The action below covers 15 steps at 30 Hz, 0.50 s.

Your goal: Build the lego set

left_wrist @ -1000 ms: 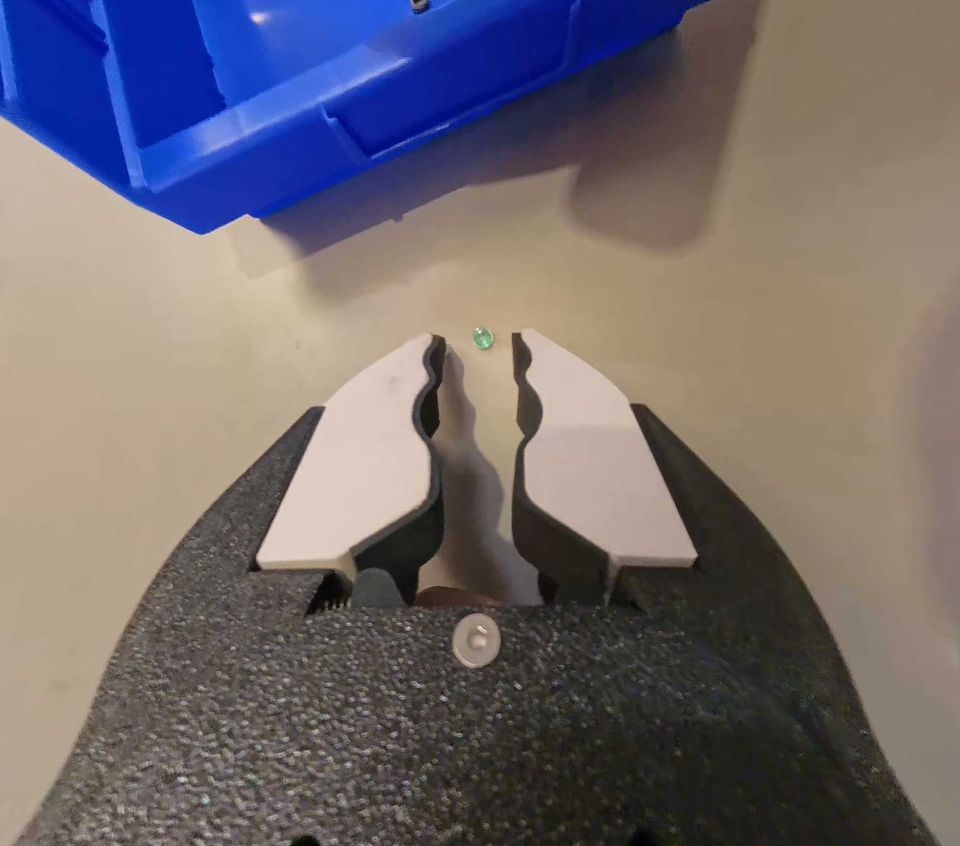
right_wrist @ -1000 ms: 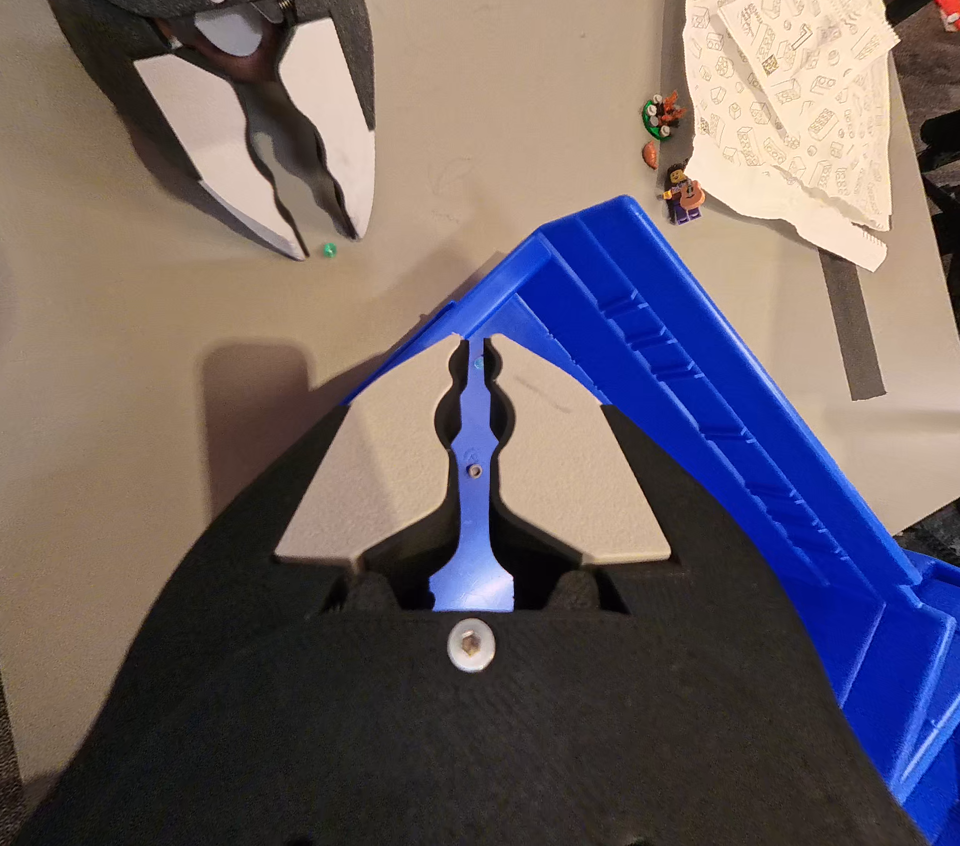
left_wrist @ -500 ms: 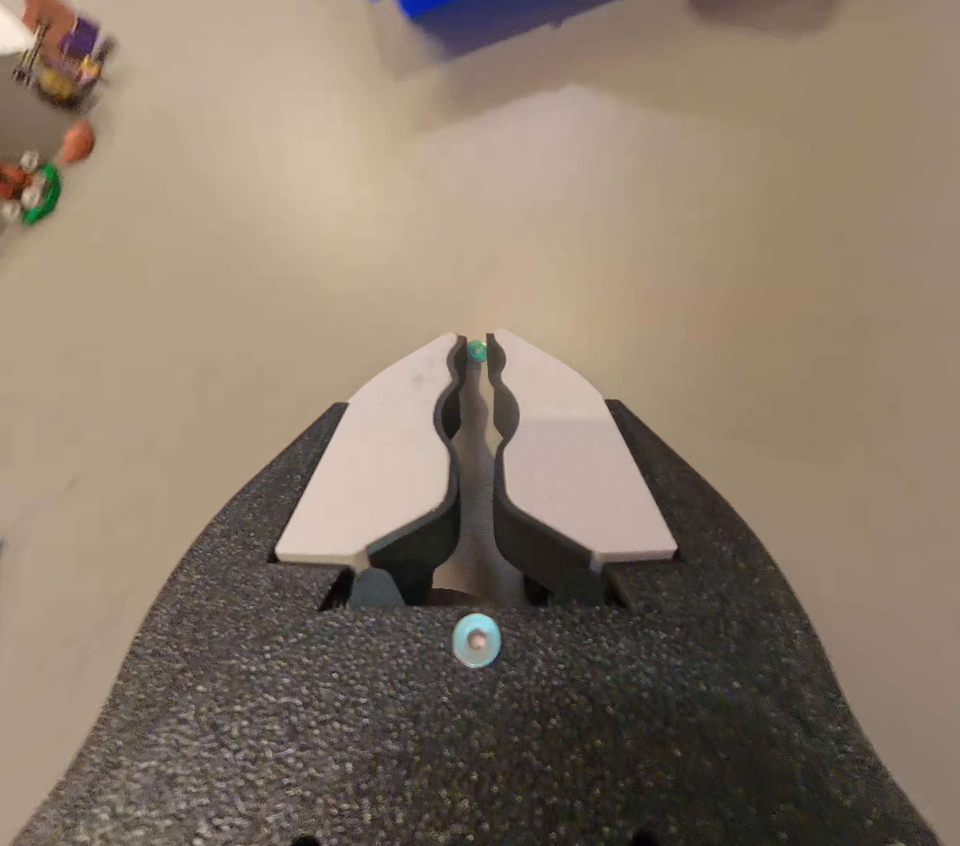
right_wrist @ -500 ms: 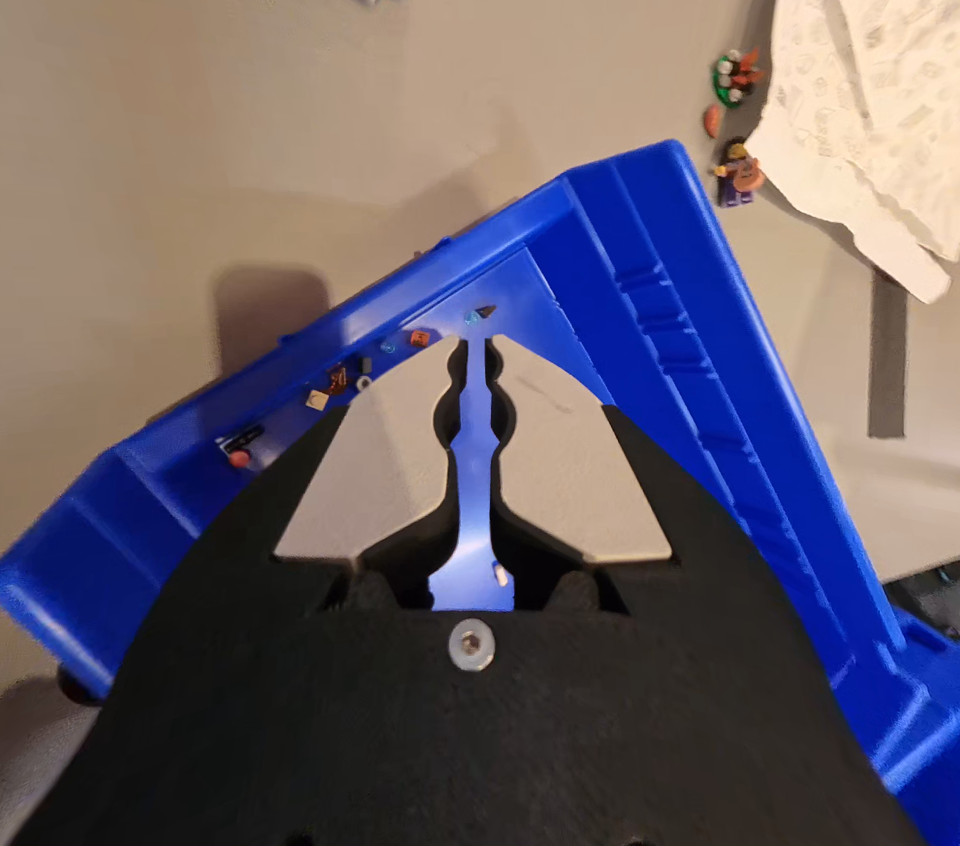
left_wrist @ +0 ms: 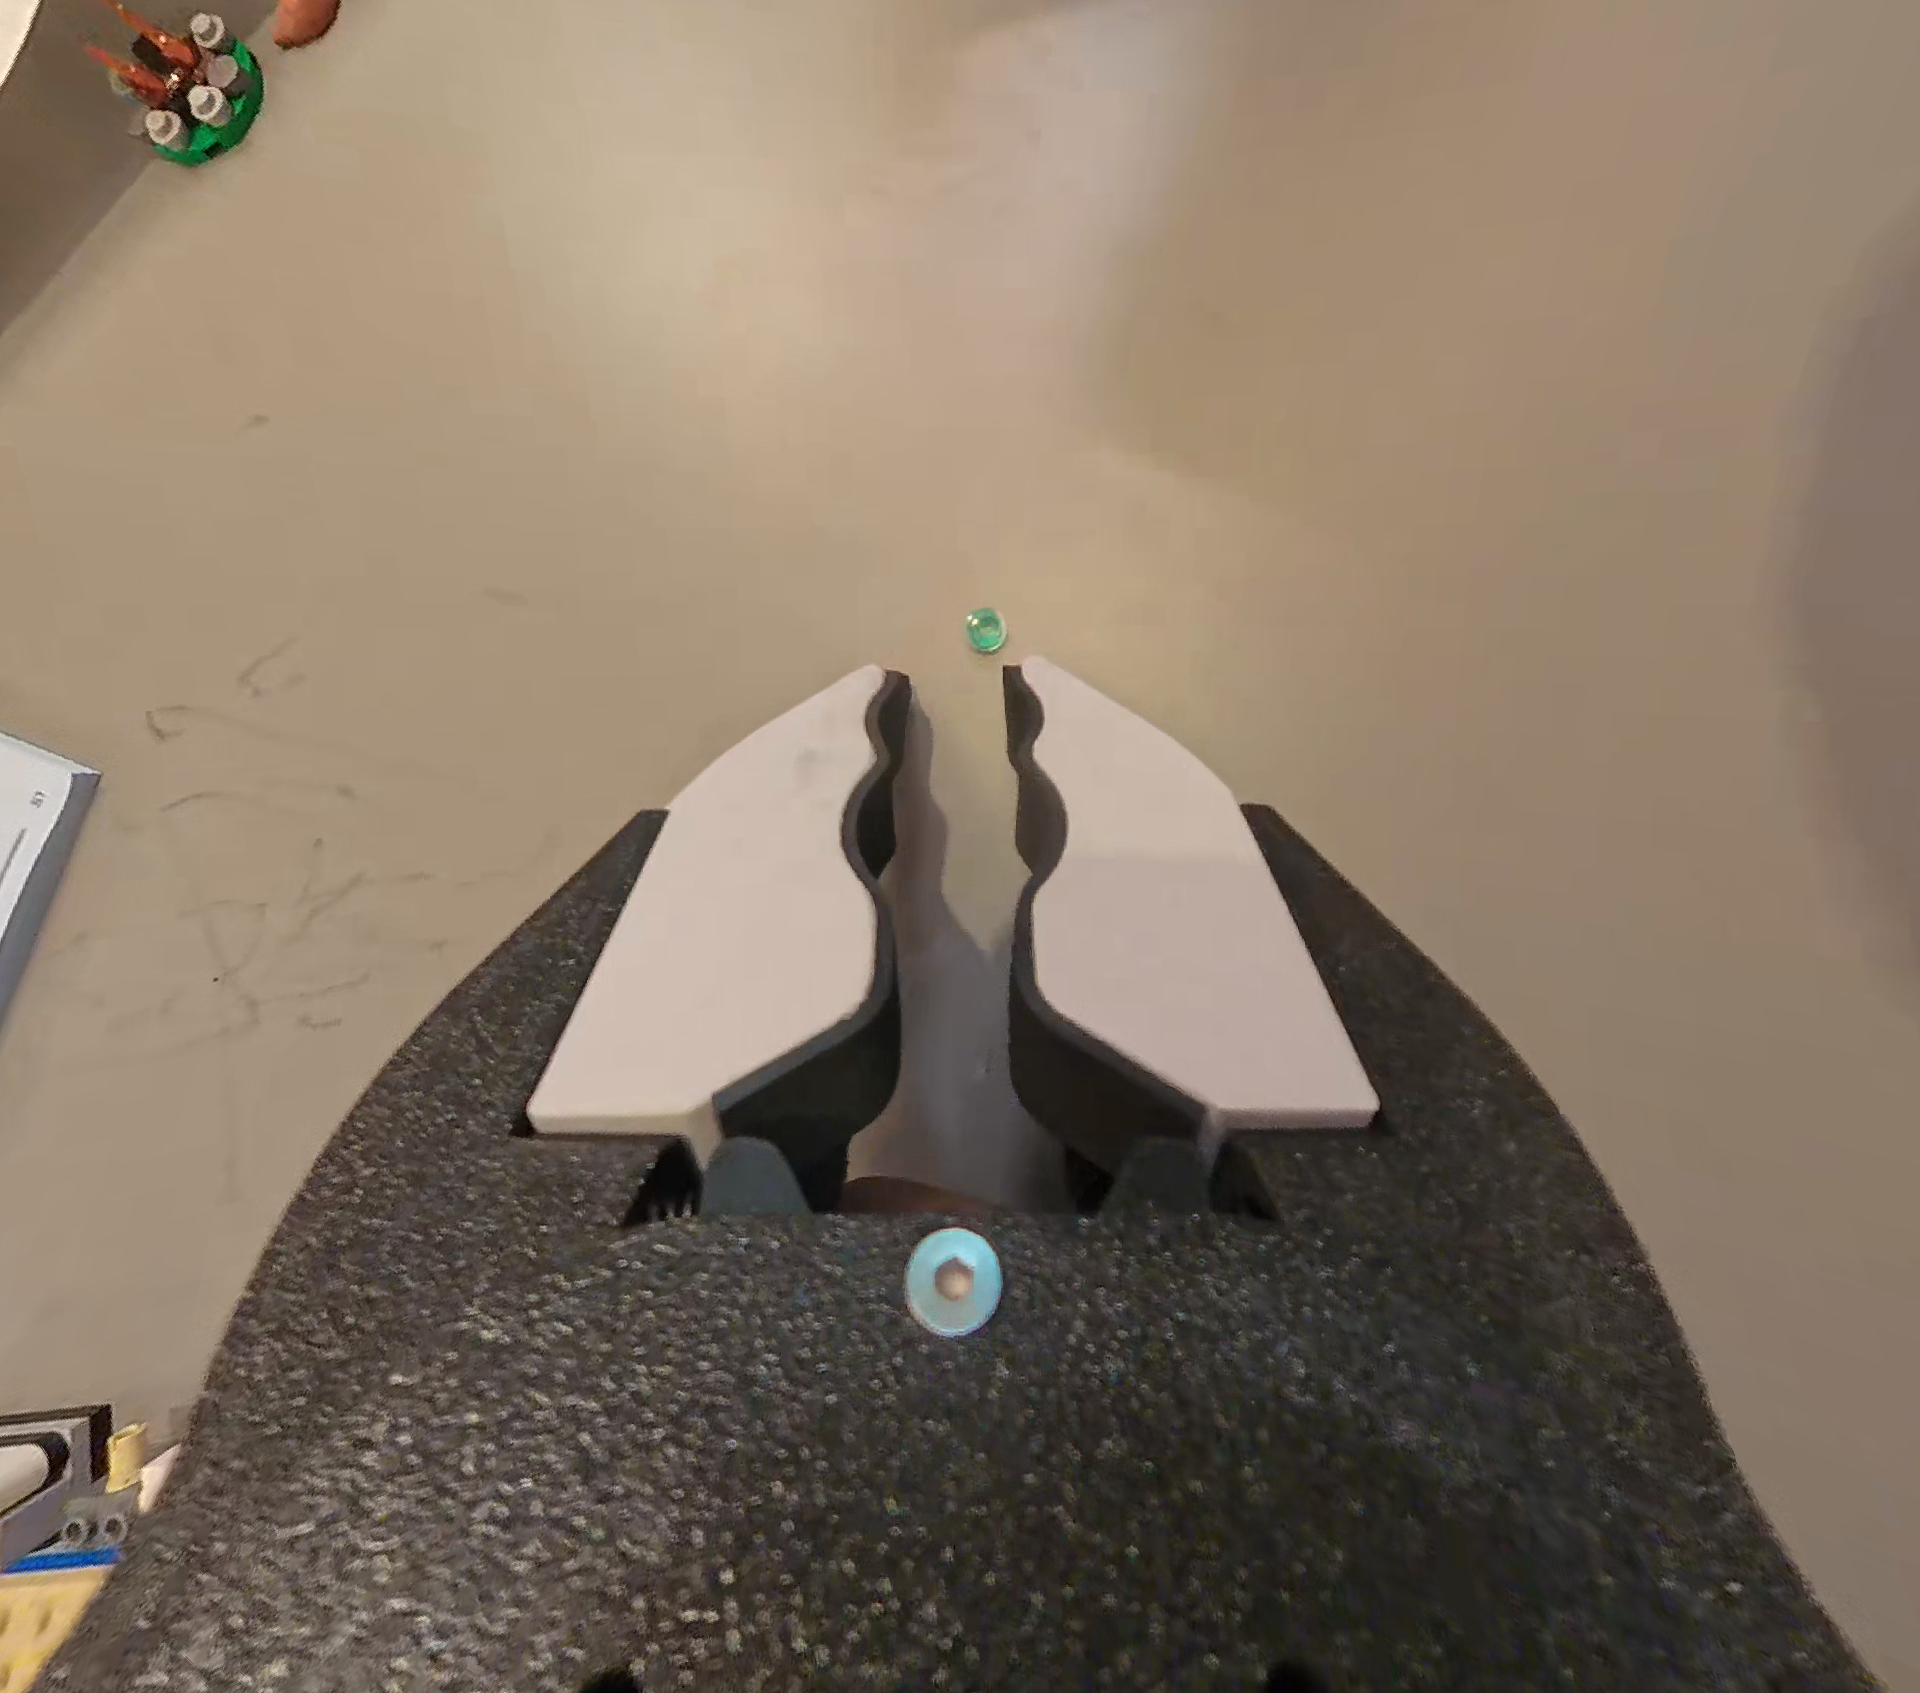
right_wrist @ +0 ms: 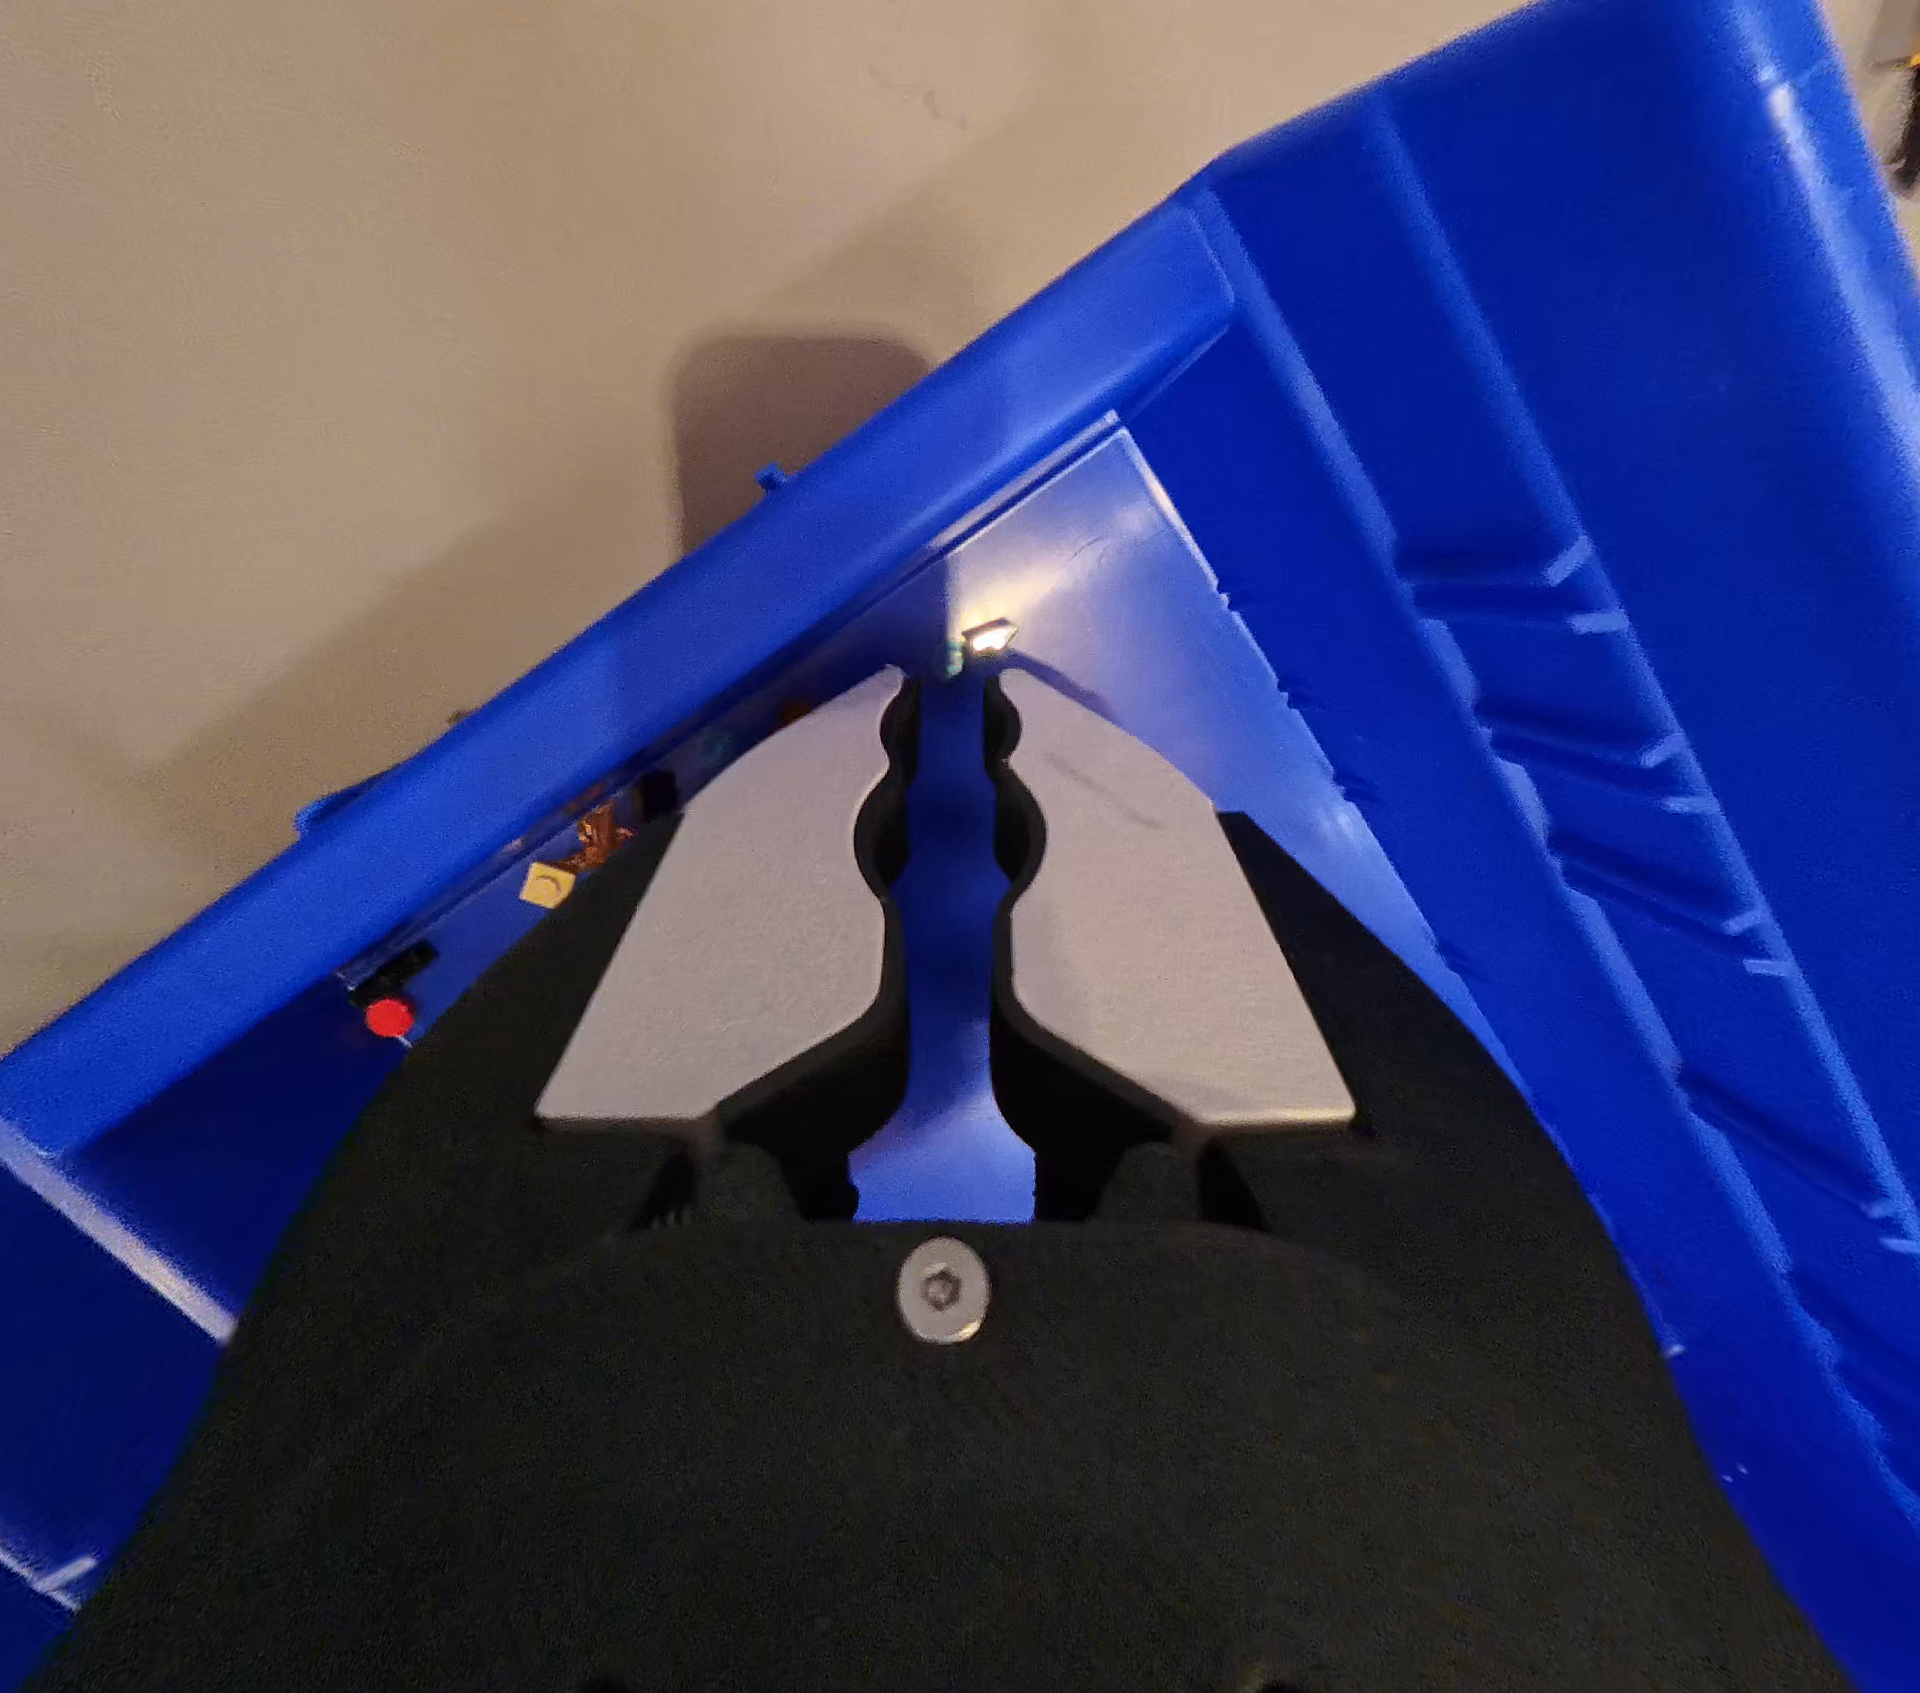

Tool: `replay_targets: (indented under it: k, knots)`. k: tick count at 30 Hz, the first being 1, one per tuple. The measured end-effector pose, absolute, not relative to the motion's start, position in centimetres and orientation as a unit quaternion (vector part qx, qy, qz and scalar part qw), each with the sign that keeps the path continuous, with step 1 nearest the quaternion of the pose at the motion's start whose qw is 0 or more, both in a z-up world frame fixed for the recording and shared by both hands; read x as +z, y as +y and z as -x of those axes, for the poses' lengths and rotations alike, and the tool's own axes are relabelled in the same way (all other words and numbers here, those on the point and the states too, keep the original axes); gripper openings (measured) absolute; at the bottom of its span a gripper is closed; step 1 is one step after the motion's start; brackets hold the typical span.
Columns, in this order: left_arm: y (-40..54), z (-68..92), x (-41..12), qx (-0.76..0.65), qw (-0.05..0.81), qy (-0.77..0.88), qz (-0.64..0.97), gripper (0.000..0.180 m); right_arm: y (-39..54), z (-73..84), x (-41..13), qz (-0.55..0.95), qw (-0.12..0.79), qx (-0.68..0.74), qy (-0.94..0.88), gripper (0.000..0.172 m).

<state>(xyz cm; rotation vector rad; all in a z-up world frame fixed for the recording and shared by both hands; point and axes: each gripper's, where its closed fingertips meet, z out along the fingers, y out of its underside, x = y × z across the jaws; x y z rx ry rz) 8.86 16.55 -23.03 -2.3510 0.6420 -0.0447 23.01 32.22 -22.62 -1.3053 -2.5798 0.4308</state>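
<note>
Left gripper (left_wrist: 956,675): fingers parted and bare, green bead (left_wrist: 985,631) lying free on the surface (left_wrist: 1351,500) just past the tips, where half a second ago pinched between nearly closed fingers, so released and set down near the toy pieces (left_wrist: 197,85). Right gripper (right_wrist: 951,679): fingers slightly apart inside the blue bin (right_wrist: 1558,500), nothing gripped, a pale chip (right_wrist: 989,635) just beyond the tips; earlier almost closed and farther from the bin's corner.
</note>
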Motion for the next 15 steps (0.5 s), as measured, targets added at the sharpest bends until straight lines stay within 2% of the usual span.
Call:
replay_targets:
  k: [9,15]
  knots:
    - [16.4,-8.5,-23.0,-0.024,0.35,0.244,0.904,0.019,32.2,-22.3,-22.6,0.471,0.106,0.144,-0.864,0.005]
    - [15.2,-8.4,-22.9,-0.022,0.36,0.237,0.902,0.021,31.8,-22.4,-23.1,0.47,0.101,0.13,-0.867,0.008]
